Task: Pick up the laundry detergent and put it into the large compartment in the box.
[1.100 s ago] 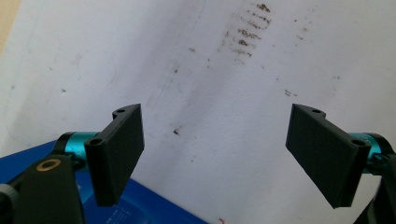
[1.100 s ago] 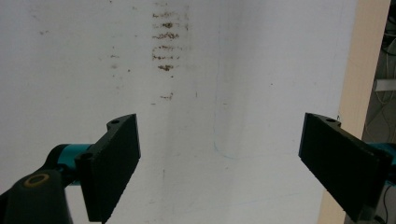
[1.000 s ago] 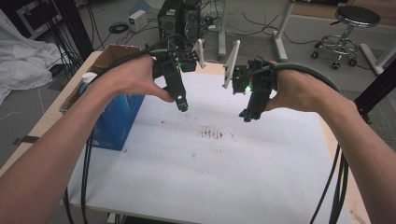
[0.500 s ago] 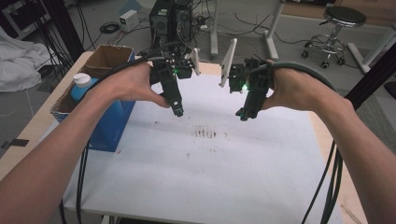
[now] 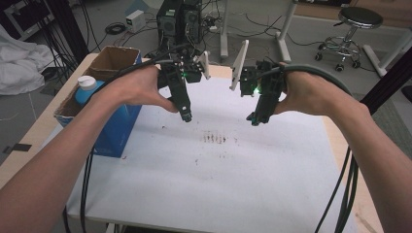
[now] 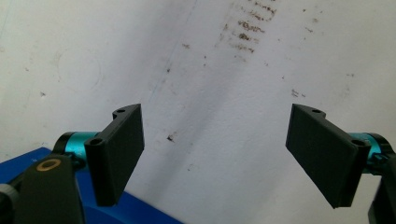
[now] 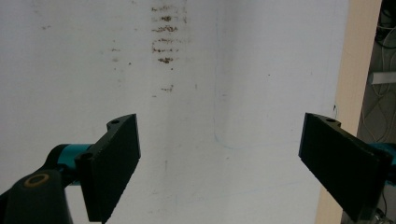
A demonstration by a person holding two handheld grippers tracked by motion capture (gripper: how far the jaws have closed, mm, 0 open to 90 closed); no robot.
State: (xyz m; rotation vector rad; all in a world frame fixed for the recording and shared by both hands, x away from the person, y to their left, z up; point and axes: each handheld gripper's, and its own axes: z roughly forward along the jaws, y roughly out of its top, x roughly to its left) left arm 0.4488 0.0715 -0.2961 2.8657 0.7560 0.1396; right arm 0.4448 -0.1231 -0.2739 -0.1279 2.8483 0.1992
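Observation:
Two hand-held grippers hover over a white sheet (image 5: 204, 179) on the table. My left gripper (image 5: 186, 116) points down near the sheet's far left, next to the blue box. Its jaws stand wide apart in the left gripper view (image 6: 217, 156), with nothing between them. My right gripper (image 5: 256, 119) hangs over the far right part of the sheet. Its jaws are also spread wide in the right gripper view (image 7: 219, 163), holding nothing. Brown smudges (image 5: 214, 138) mark the sheet between and just in front of the two grippers.
A blue cardboard box (image 5: 114, 126) with an open top stands at the table's left edge; a blue bottle with a white cap (image 5: 86, 86) sits inside. Computer towers (image 5: 177, 22), cables and a stool (image 5: 357, 24) lie on the floor beyond the table. Black cables (image 5: 346, 194) trail from both grippers.
Both hands have stayed near the same spot over the sheet's far half; the left gripper shifted slightly. The jaws' state shows no visible change.

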